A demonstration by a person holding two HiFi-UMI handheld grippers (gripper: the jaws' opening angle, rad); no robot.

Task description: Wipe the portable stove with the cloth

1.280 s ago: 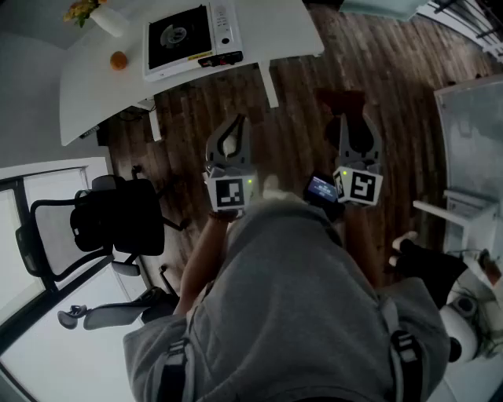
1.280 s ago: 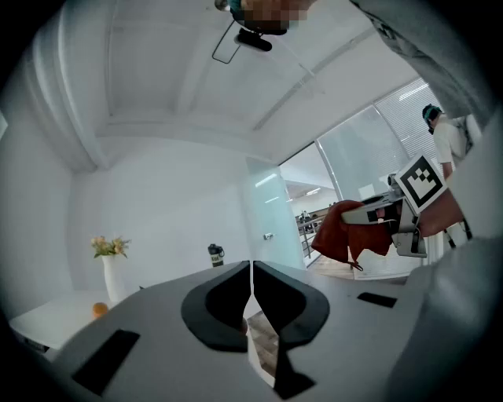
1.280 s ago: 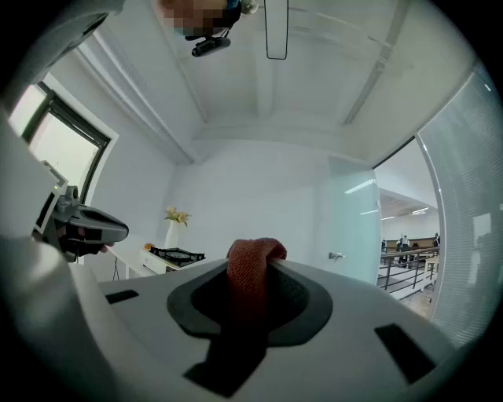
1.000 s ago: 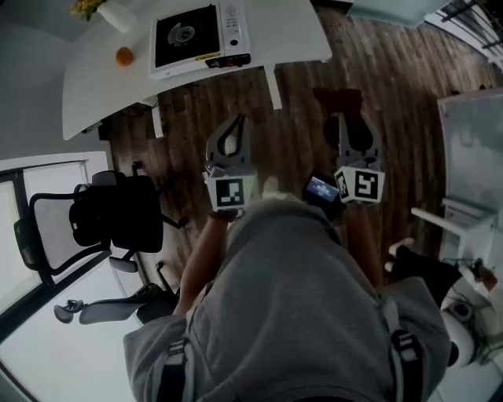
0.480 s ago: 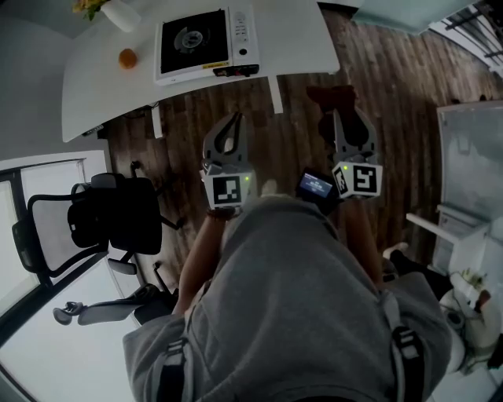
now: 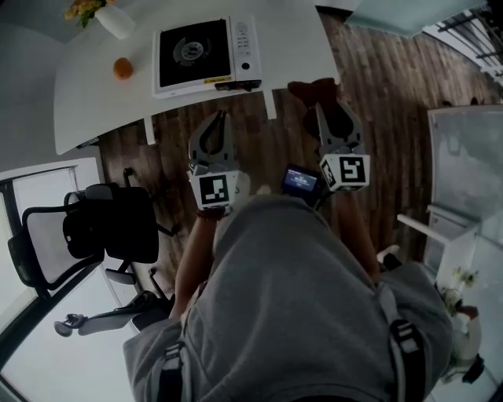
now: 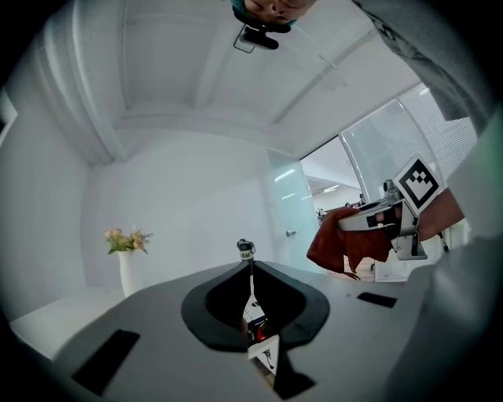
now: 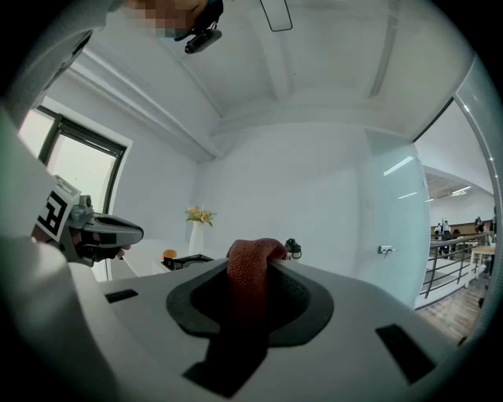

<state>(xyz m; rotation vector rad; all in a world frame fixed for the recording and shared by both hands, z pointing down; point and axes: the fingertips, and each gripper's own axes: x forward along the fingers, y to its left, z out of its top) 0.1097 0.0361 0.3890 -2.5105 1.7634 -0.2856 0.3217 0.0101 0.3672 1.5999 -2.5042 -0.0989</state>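
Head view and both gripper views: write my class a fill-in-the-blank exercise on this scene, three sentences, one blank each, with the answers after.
The right gripper is shut on a red ____. The portable stove stands on a white ____. The left gripper has its jaws ____, with nothing between them.
Missing words: cloth; table; shut.

In the head view, the top edge cuts off the flowers (image 6: 81, 9) at the 11 o'clock end of the table (image 6: 94, 86). Print on the portable stove (image 6: 206, 53) is too small to read. The cloth (image 6: 313, 89) is largely hidden, peeking out at 12 o'clock beyond the right tool (image 6: 335, 124). The person's torso (image 6: 299, 298) hides both forearms.
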